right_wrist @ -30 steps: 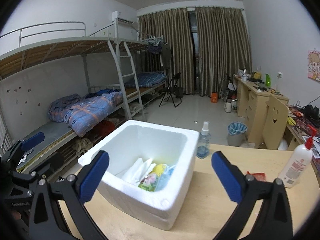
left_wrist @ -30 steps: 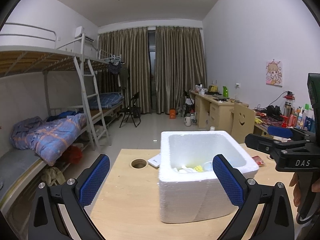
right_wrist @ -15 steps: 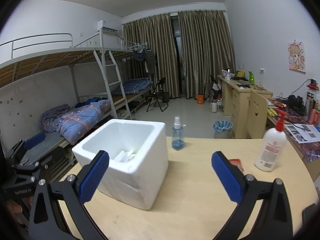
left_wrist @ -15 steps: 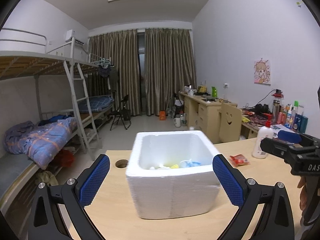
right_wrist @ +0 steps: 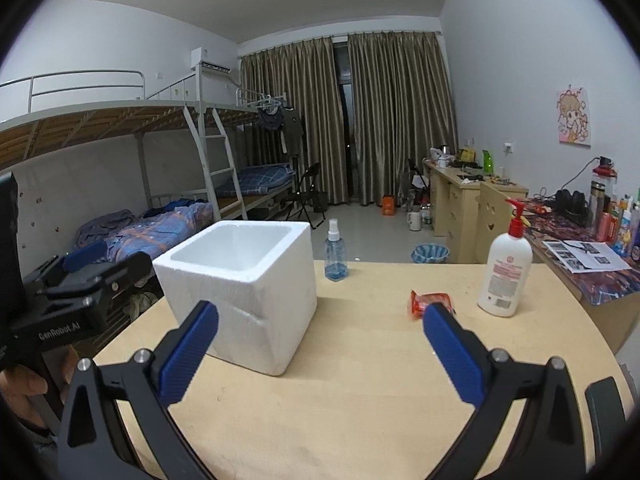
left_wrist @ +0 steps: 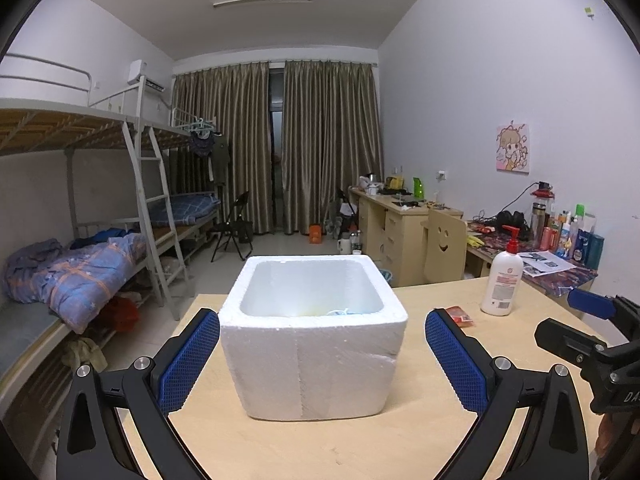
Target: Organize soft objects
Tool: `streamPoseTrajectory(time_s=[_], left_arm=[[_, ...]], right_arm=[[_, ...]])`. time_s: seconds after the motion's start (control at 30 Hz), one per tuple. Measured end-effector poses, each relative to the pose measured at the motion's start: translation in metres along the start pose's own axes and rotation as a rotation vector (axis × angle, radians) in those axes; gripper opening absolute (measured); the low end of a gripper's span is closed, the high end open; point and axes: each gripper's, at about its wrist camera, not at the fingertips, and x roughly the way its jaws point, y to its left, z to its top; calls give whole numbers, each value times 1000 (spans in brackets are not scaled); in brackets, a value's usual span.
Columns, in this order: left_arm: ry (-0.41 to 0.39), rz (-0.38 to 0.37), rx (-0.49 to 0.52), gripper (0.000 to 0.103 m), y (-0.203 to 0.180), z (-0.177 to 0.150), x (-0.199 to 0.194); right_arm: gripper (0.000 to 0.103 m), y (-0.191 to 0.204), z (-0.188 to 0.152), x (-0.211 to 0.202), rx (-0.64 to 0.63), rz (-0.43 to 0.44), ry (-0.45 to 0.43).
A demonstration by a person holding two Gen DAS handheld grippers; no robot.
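The left gripper (left_wrist: pixel 322 354) hangs low over the table with its blue pads spread wide and nothing between them, aimed square at the near wall of the white foam box (left_wrist: pixel 314 344). The right gripper (right_wrist: pixel 320 354) is just as wide apart and empty, pointed at bare tabletop between the box and a red snack packet (right_wrist: pixel 431 303).

Inside the box, only a sliver of the contents shows over the rim from the left view: something pale blue and yellowish, probably soft packets, though the angle is too shallow to be sure. The red packet lies flat on the wooden table (right_wrist: pixel 360 400), near a white pump bottle (right_wrist: pixel 506 270); a small blue spray bottle (right_wrist: pixel 335 256) stands just behind the box.

If the red packet is the next thing to go in, the risk is in the pickup. It lies flat, so pads coming down may slide over it or push it toward the pump bottle, which could tip if nudged. The foam box is light and could skid if either gripper bumps its wall.
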Motion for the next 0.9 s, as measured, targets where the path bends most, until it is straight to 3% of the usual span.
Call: streamPoseTrajectory(time_s=[0.43, 0.9], left_arm=[[-46, -3, -3, 103, -5, -8, -48], [-142, -13, 12, 103, -16, -32, -137]], right_arm=[[103, 18, -21, -52, -8, 5, -88], [103, 48, -38, -117, -58, 35, -189]])
